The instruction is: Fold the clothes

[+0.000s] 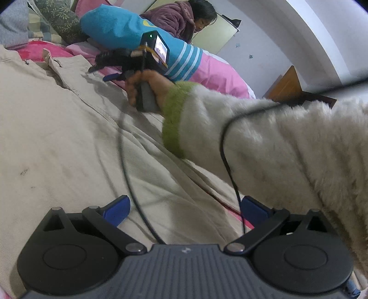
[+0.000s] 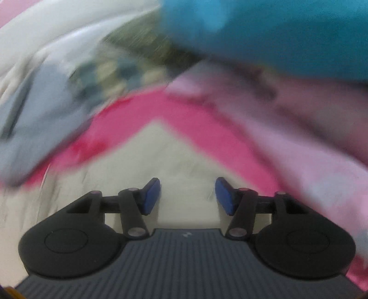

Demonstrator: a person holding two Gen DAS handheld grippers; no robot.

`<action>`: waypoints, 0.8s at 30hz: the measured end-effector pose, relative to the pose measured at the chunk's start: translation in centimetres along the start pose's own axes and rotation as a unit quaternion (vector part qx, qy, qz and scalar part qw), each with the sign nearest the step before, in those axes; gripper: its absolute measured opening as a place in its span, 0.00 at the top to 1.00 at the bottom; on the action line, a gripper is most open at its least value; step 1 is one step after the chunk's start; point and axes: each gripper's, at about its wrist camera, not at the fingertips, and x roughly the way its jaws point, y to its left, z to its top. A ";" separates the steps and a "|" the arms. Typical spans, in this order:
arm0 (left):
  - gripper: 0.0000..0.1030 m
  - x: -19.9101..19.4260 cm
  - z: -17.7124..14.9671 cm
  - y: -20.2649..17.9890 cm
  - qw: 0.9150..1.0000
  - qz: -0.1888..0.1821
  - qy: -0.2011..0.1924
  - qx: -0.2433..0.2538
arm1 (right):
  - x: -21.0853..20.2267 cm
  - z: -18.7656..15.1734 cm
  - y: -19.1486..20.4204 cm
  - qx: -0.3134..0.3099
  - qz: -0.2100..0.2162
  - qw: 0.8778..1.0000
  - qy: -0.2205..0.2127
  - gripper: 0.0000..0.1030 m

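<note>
A beige garment (image 1: 57, 138) with a zip lies spread over the bed and fills the left wrist view. My left gripper (image 1: 184, 210) stands wide open low over it, nothing pinched between its blue pads (image 1: 117, 210). My right gripper (image 1: 101, 72), held by a hand in a fluffy white sleeve with a green cuff (image 1: 174, 119), reaches over the garment's far edge. In the blurred right wrist view the right gripper (image 2: 188, 195) is half open above a corner of the beige garment (image 2: 174, 156), with no cloth between its pads.
Pink bedding (image 2: 142, 110) lies under the garment. A blue striped pillow (image 1: 119, 27) and pink quilt (image 1: 214, 73) sit behind it, with a person in a purple jacket (image 1: 174, 18) beyond. A black cable (image 1: 124, 161) trails across the garment. Wooden furniture (image 1: 289, 85) stands at right.
</note>
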 end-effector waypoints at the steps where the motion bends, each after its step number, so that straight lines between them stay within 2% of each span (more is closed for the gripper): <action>1: 0.00 0.0 0.0 0.0 1.000 0.000 0.000 0.000 | -0.4 0.6 -0.3 0.020 -0.007 1.000 -0.010 0.49; 4: 0.00 -0.1 0.0 0.0 1.000 -0.002 -0.001 -0.002 | -5.2 1.3 -1.2 0.025 -0.035 0.997 -0.059 0.49; 8: 0.00 -1.2 0.2 0.2 0.999 -0.014 -0.028 -0.022 | -16.3 0.4 -4.1 0.027 -0.104 0.987 -0.121 0.49; 10: 0.00 -2.6 0.5 0.2 0.997 -0.030 -0.064 -0.031 | -23.7 -0.9 -5.3 0.037 -0.149 0.976 -0.154 0.49; 12: 0.00 -3.9 0.9 -0.1 0.995 -0.055 -0.083 -0.027 | -30.9 -2.2 -6.2 0.043 -0.193 0.963 -0.186 0.48; 16: 0.00 -7.0 1.9 -1.8 0.989 -0.095 -0.115 0.014 | -45.8 -5.7 -5.4 0.042 -0.273 0.928 -0.252 0.47; 18: 0.00 -7.8 2.5 -2.6 0.988 -0.087 -0.122 0.027 | -52.2 -7.6 -3.5 0.030 -0.303 0.913 -0.271 0.46; 20: 0.00 -7.7 3.0 -3.1 0.991 -0.069 -0.110 0.032 | -57.7 -9.6 -1.2 0.015 -0.327 0.902 -0.283 0.45; 23: 0.00 -6.4 3.8 -3.3 0.997 -0.013 -0.068 0.028 | -62.2 -12.3 2.3 0.022 -0.319 0.906 -0.276 0.42; 24: 0.00 -5.9 3.9 -3.2 0.998 0.009 -0.048 0.028 | -62.8 -13.1 3.3 0.030 -0.309 0.912 -0.269 0.41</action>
